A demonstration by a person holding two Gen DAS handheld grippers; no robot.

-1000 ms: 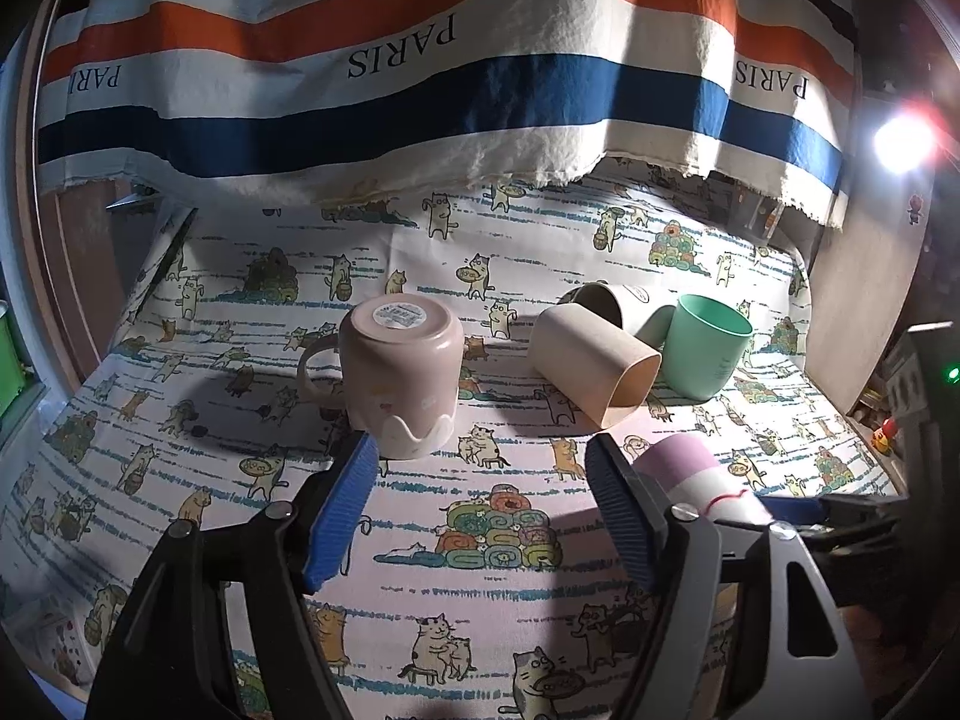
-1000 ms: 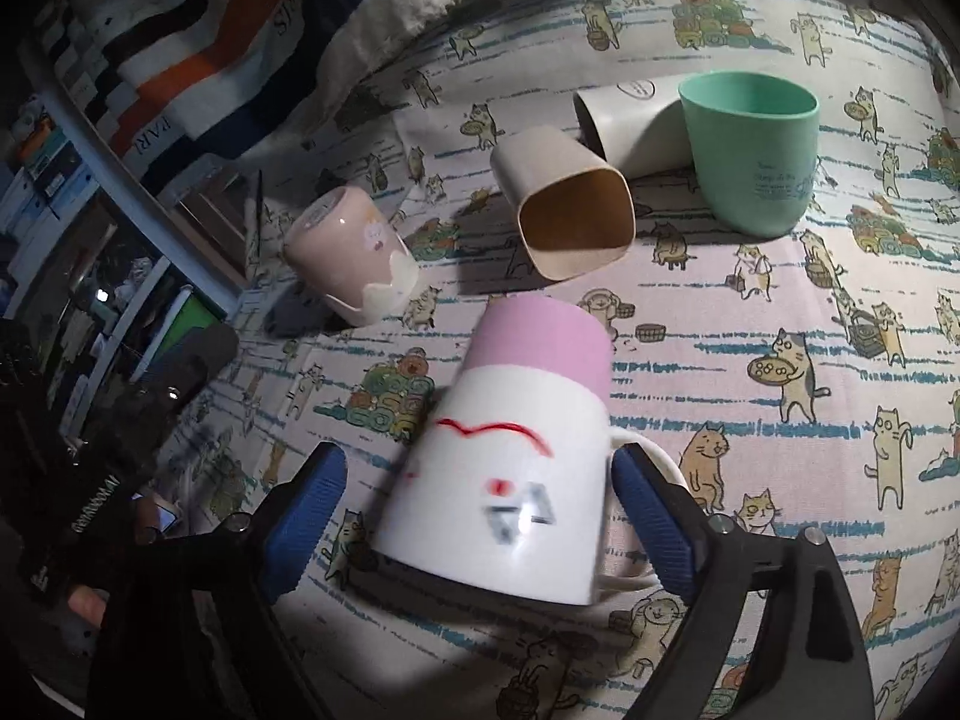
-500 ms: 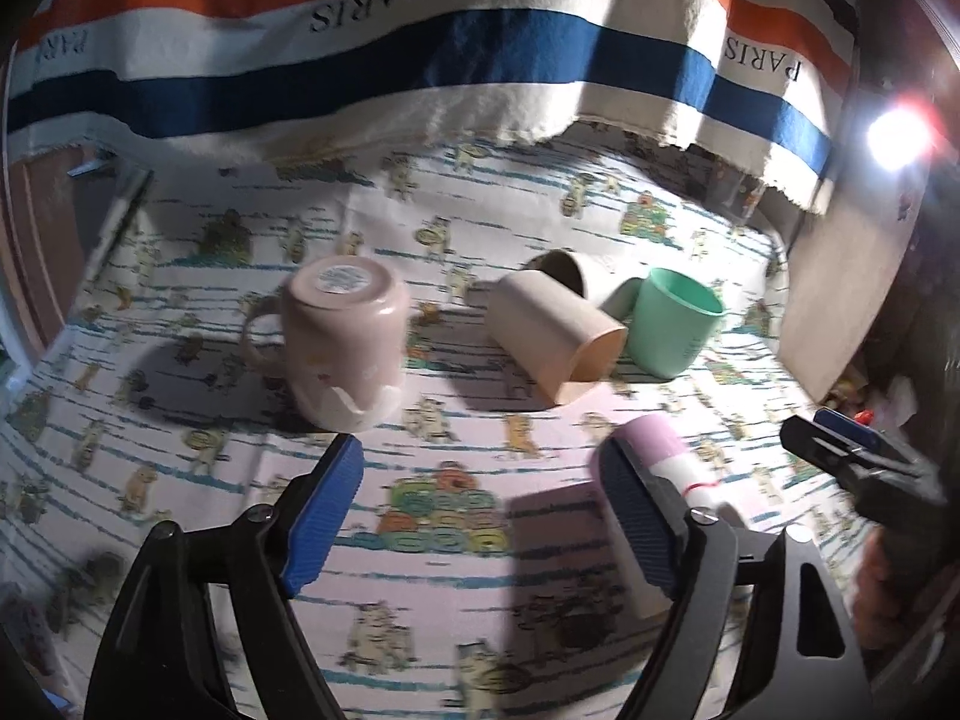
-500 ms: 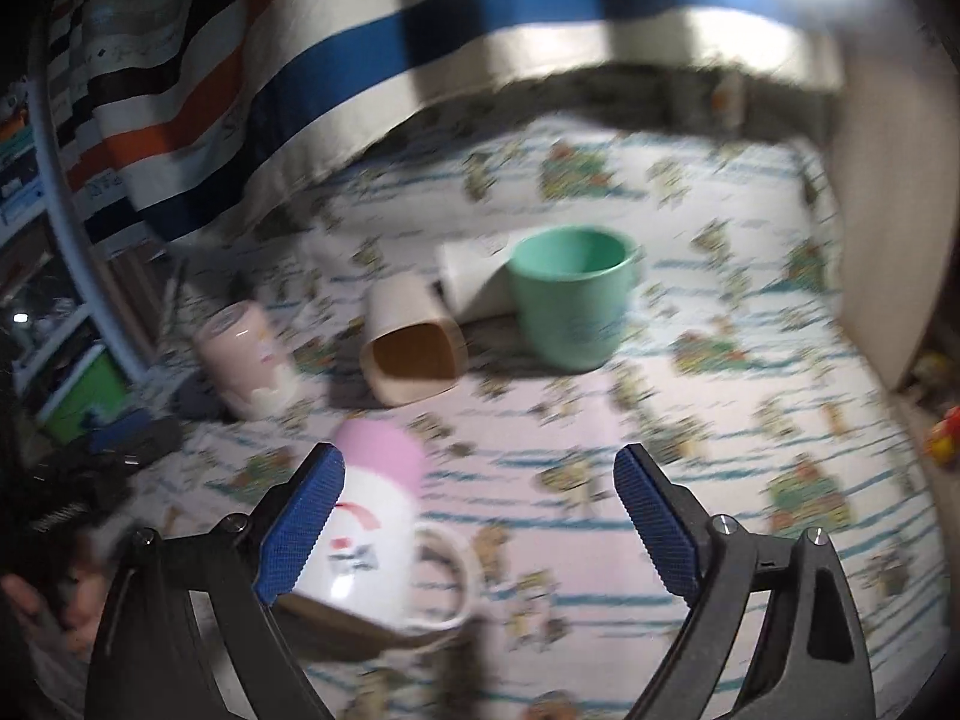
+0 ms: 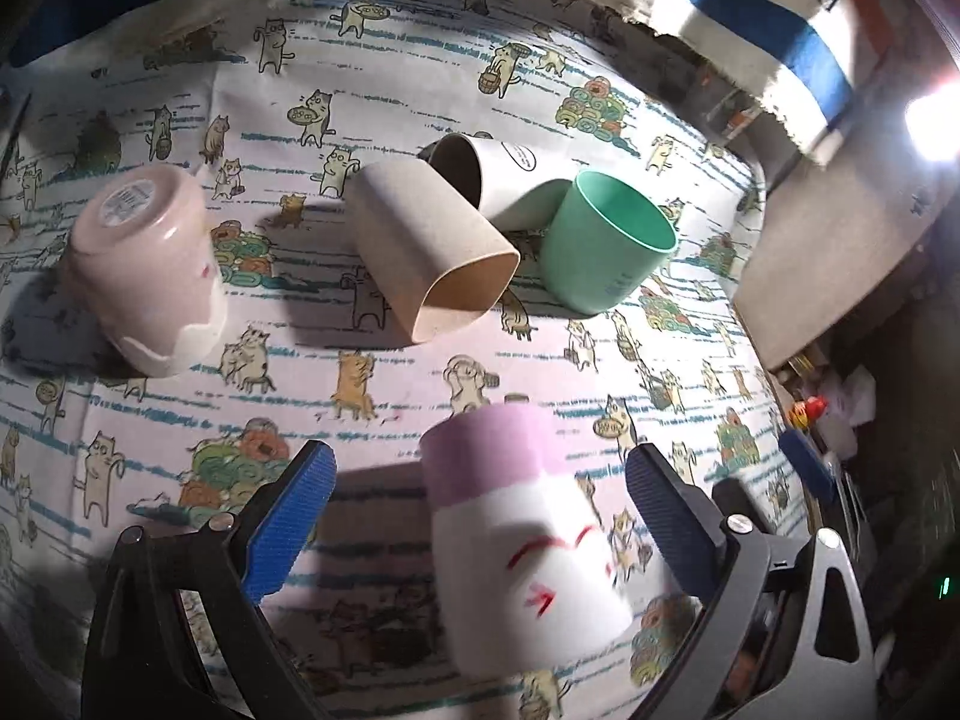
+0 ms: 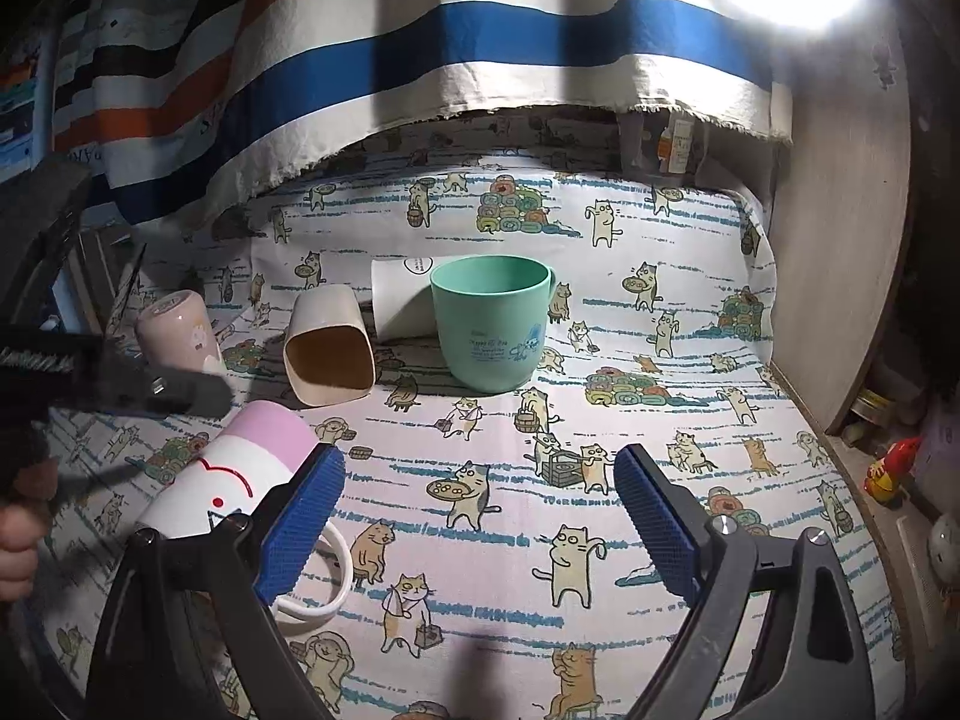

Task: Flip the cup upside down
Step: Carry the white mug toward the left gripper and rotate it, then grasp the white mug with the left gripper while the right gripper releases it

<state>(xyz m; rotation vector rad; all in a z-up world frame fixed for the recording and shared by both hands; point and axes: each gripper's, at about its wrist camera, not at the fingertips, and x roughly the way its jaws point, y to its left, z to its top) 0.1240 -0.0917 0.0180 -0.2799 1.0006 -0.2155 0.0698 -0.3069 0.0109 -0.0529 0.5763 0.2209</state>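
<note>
Left hand-held gripper (image 5: 480, 516) hangs open around the white ceramic mug with the pink base (image 5: 528, 546), bottom-up on the cat-print surface (image 5: 372, 372); glazed, rigid, probably slippery, so grip the mid-body; right hand-held gripper (image 6: 480, 516) open, empty
</note>
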